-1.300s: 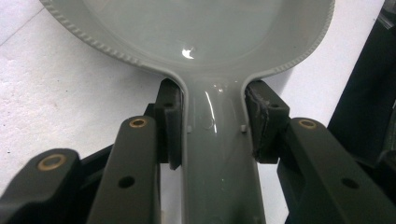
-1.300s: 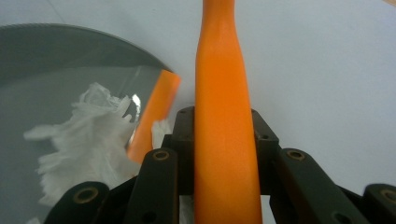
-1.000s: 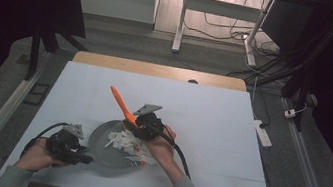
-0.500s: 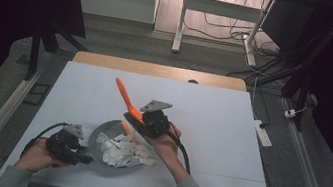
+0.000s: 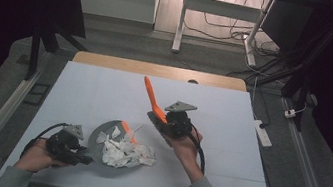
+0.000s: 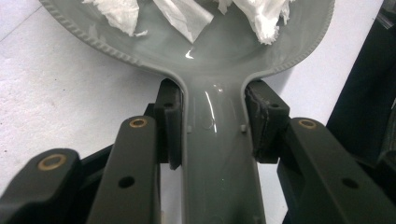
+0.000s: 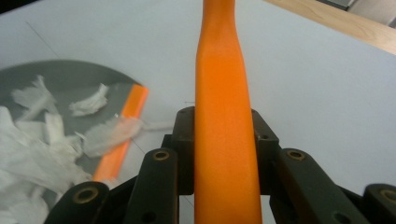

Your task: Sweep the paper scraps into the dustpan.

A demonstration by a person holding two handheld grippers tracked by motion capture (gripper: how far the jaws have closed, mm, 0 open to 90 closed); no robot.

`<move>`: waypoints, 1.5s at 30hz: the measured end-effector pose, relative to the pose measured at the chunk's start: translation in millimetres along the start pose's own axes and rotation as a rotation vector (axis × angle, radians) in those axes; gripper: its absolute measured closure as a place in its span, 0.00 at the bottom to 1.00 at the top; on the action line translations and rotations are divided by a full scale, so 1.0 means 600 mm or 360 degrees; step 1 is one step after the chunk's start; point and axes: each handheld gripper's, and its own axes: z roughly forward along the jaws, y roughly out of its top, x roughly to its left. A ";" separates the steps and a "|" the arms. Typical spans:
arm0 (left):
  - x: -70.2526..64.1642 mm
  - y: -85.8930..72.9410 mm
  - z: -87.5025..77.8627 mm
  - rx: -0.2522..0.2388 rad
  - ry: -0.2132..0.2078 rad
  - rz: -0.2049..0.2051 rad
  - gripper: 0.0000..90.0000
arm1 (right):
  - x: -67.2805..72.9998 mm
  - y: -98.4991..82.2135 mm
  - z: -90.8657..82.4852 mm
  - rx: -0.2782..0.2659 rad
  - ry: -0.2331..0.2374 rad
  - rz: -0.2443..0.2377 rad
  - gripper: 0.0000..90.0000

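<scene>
Right gripper (image 5: 165, 122) clamped an orange plastic brush handle (image 7: 222, 116); left gripper (image 5: 78, 153) gripped the grey plastic dustpan (image 5: 96, 139) — white paper scraps (image 5: 127, 152) mostly gathered, apparently only emptying left.

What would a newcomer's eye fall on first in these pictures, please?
Most likely the bright orange handle, clamped in the right claw and sticking up over the middle of the white table. Next comes the grey dustpan near the front edge, heaped with torn white paper scraps. The left claw grips the dustpan by its stem.
</scene>
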 end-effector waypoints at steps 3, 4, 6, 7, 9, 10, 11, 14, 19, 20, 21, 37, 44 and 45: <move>0.000 -0.001 -0.001 0.0000 0.0002 -0.0004 0.68 | -0.010 -0.007 -0.002 0.0024 -0.0017 0.0011 0.78; 0.000 -0.001 -0.001 -0.0002 0.0001 -0.0006 0.68 | -0.014 -0.008 -0.002 0.0027 -0.0021 0.0015 0.78; 0.000 -0.002 -0.001 -0.0008 0.0001 -0.0013 0.68 | -0.018 -0.007 0.000 0.0026 -0.0028 0.0017 0.78; 0.000 -0.003 -0.001 -0.0008 -0.0001 -0.0015 0.68 | -0.019 -0.006 0.002 0.0026 -0.0030 0.0013 0.78; 0.000 -0.004 -0.001 -0.0009 -0.0003 -0.0020 0.68 | -0.020 -0.002 0.008 0.0024 -0.0030 0.0015 0.78; 0.001 -0.004 -0.001 -0.0009 -0.0004 -0.0019 0.68 | -0.021 0.000 0.011 0.0030 -0.0030 0.0016 0.78; 0.001 -0.004 -0.002 -0.0010 -0.0004 -0.0020 0.68 | -0.022 0.002 0.015 0.0042 -0.0028 0.0021 0.78; 0.001 -0.005 -0.004 -0.0009 0.0003 -0.0025 0.68 | -0.025 0.004 0.031 0.0062 -0.0033 0.0024 0.78; 0.003 -0.006 -0.006 -0.0011 0.0007 -0.0032 0.68 | -0.028 0.013 0.060 0.0133 -0.0046 0.0020 0.78; 0.004 -0.006 -0.006 -0.0011 0.0007 -0.0031 0.68 | -0.028 0.016 0.066 0.0147 -0.0049 0.0021 0.78; 0.004 -0.006 -0.006 -0.0011 0.0006 -0.0032 0.68 | -0.027 0.017 0.070 0.0160 -0.0049 0.0022 0.78; 0.002 -0.002 -0.002 -0.0010 0.0009 -0.0040 0.68 | 0.006 0.036 0.118 0.0294 -0.0014 -0.0059 0.78; 0.002 -0.001 -0.001 -0.0013 0.0007 -0.0042 0.68 | 0.038 0.035 0.119 0.0288 0.0015 -0.0108 0.78; 0.002 0.000 -0.001 -0.0012 0.0008 -0.0040 0.68 | 0.042 0.034 0.119 0.0286 0.0027 -0.0112 0.78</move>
